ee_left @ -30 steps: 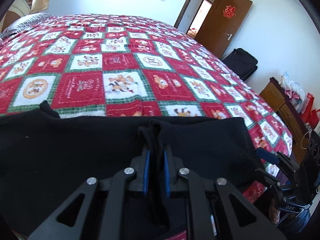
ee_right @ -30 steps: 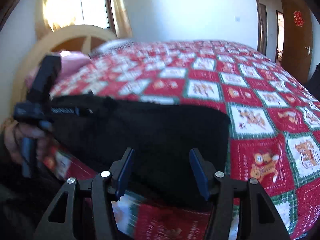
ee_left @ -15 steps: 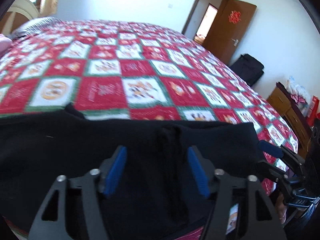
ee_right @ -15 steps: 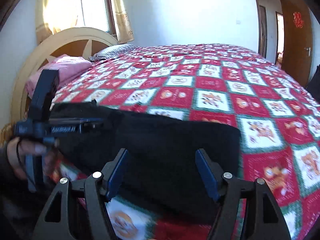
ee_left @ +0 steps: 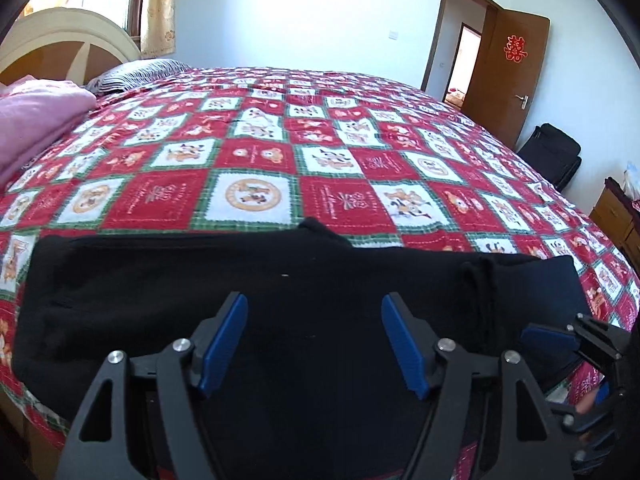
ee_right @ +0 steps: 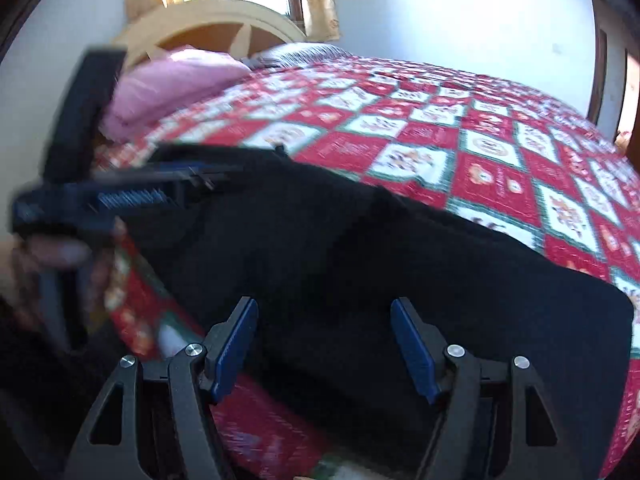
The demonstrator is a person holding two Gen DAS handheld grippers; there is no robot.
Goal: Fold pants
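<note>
Far left there's a pink blanket (ee_left: 36, 120) up by the headboard (ee_left: 68, 36). The black pants (ee_left: 280, 292) are lying flat in a long folded strip across the near edge of the bed, on the red patchwork quilt (ee_left: 340, 152) — one little corner pokes out along the far edge. The left gripper (ee_left: 314, 340) hangs over the middle of them, jaws apart and opening wider, nothing pinched. The right gripper (ee_right: 324, 344) is over the pants too, towards their squared-off end (ee_right: 600, 320), jaws wide and clamping nothing — blue pads (ee_right: 412, 346) clear of the fabric. Far right: a brown door (ee_left: 508, 72) and a black bag (ee_left: 552, 156).
</note>
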